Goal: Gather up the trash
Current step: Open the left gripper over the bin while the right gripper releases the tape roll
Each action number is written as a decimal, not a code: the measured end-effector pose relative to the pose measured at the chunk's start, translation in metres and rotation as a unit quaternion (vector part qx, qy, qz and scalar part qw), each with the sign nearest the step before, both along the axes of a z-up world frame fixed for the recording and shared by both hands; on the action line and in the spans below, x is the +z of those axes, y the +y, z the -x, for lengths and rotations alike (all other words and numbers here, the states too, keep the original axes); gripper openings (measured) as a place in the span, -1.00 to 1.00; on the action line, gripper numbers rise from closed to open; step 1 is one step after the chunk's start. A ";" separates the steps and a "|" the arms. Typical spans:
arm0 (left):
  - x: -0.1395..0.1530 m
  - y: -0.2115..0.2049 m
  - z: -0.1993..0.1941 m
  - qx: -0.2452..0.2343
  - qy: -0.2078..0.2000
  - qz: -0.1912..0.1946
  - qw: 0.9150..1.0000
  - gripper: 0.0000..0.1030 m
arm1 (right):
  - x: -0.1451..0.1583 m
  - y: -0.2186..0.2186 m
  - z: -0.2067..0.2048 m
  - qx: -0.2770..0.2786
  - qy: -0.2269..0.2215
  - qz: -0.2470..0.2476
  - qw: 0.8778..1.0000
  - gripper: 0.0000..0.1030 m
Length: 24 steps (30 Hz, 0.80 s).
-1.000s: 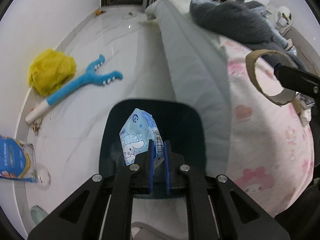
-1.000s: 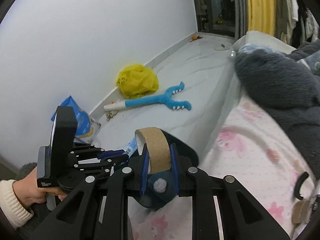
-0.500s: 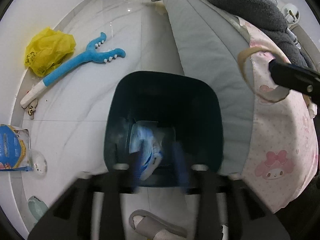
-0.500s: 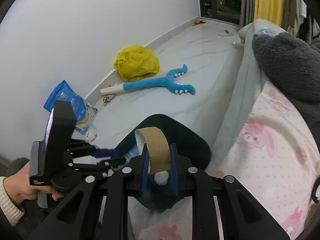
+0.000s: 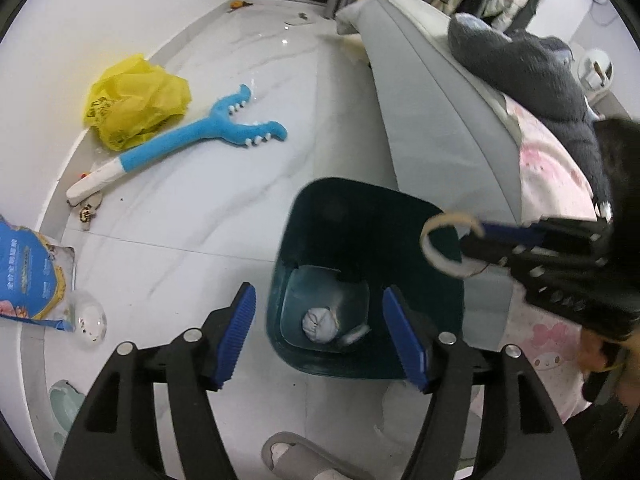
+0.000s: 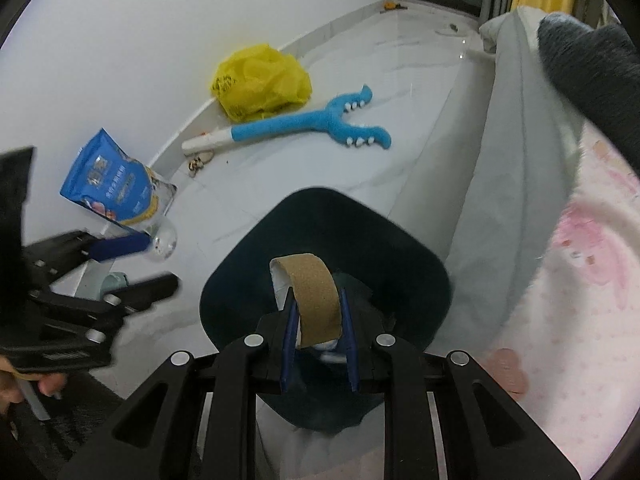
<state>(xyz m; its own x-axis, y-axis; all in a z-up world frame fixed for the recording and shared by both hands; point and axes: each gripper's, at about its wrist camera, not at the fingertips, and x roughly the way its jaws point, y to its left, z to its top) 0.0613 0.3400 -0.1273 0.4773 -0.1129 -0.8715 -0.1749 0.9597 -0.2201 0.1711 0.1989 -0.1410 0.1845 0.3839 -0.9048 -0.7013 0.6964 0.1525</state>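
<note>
A dark teal bin stands on the floor beside the bed, and a white wad and a pale wrapper lie at its bottom. My left gripper hangs over the bin's near side. Its jaws are opening and nothing is between them. My right gripper is shut on a brown cardboard ring and holds it above the bin's mouth. In the left wrist view the ring hangs over the bin's right rim. The left gripper shows at the left of the right wrist view.
On the white floor by the wall lie a yellow plastic bag, a blue plush toy, a blue pouch and a clear cup. A grey slipper lies near me. The bed with a grey blanket fills the right.
My left gripper opened and let go of the blue-and-white wrapper, which now lies in the bin. My right gripper came down with the ring to just over the bin.
</note>
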 end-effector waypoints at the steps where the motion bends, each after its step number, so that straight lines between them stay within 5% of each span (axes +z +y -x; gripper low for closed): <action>1: 0.001 0.003 0.001 0.003 -0.002 0.000 1.000 0.34 | -0.003 0.002 0.000 0.001 0.002 0.003 1.000 -0.59; 20: 0.069 0.022 0.025 0.022 -0.115 -0.019 0.993 0.13 | -0.054 0.029 0.012 0.023 0.033 0.072 0.997 -0.56; 24: 0.083 0.021 0.026 0.024 -0.137 -0.030 0.990 0.16 | -0.058 0.027 0.014 0.021 0.034 0.082 0.996 -0.14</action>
<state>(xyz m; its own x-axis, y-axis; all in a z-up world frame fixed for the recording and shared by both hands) 0.0354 0.3613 -0.0446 0.7001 -0.0360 -0.7131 -0.1621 0.9646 -0.2079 0.1575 0.2259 -0.1987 0.1073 0.2362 -0.9658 -0.7229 0.6854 0.0873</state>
